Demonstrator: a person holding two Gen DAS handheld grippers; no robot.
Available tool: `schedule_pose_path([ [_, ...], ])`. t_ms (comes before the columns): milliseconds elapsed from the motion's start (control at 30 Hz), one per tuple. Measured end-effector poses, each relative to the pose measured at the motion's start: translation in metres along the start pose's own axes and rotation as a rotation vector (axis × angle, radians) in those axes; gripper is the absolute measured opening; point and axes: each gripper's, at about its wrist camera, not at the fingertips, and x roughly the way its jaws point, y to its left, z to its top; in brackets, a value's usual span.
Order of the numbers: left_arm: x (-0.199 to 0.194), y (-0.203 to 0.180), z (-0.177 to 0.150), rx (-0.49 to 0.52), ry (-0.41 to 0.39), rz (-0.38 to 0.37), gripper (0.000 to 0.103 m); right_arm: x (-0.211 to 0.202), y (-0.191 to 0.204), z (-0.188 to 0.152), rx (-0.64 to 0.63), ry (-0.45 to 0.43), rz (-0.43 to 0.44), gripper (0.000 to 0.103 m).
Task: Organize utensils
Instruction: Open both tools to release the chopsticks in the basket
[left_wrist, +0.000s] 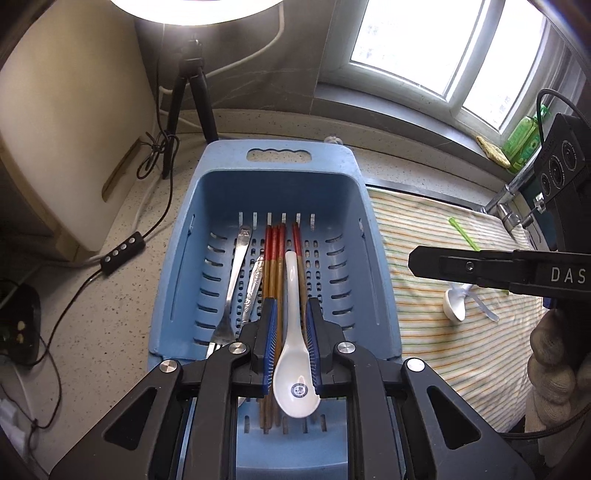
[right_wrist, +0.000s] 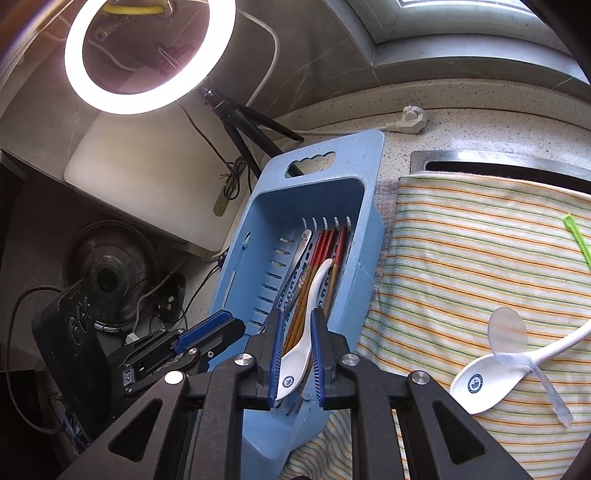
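A blue slotted utensil basket (left_wrist: 177, 258) (right_wrist: 369, 236) holds a metal fork (left_wrist: 231, 295), a metal utensil handle (left_wrist: 255, 280), several red-and-wood chopsticks (left_wrist: 274, 266) (right_wrist: 325, 251) and a white ceramic spoon (left_wrist: 295, 354) (right_wrist: 306, 332). My left gripper (left_wrist: 291, 317) is open above the basket, its jaws on either side of that spoon, apart from it. My right gripper (right_wrist: 297, 332) is open and empty; it shows from the side in the left wrist view (left_wrist: 417, 260). On the striped cloth (right_wrist: 461, 258) lie a second white spoon (right_wrist: 487, 384) (left_wrist: 456, 301), a clear plastic spoon (right_wrist: 508, 332) and a green stick (right_wrist: 578, 236) (left_wrist: 463, 232).
A ring light (right_wrist: 147, 55) on a black tripod (left_wrist: 192, 92) stands behind the basket. A white cutting board (left_wrist: 66, 129) leans at the left. Cables and a controller (left_wrist: 122, 253) lie on the speckled counter. A faucet (left_wrist: 506, 199) and green bottle (left_wrist: 522, 136) are at the right.
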Motion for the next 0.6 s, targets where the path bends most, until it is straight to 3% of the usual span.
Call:
schedule_pose_path([
  [133, -0.012, -0.012, -0.001, 0.011, -0.026, -0.003, 0.017, -0.015, -0.005, -0.004, -0.018, -0.031, 0.004, 0.029],
  [267, -0.021, -0.026, -0.002, 0.033, -0.050, 0.006, 0.026, -0.032, -0.009, -0.010, -0.050, -0.066, -0.010, 0.034],
  [400, -0.029, -0.040, -0.004, 0.053, -0.068, 0.003, 0.026, -0.052, -0.016, -0.016, -0.076, -0.122, -0.010, 0.059],
  [600, -0.029, -0.062, -0.009, 0.082, -0.064, -0.009, 0.026, -0.081, -0.036, -0.023, -0.086, -0.195, 0.000, 0.064],
])
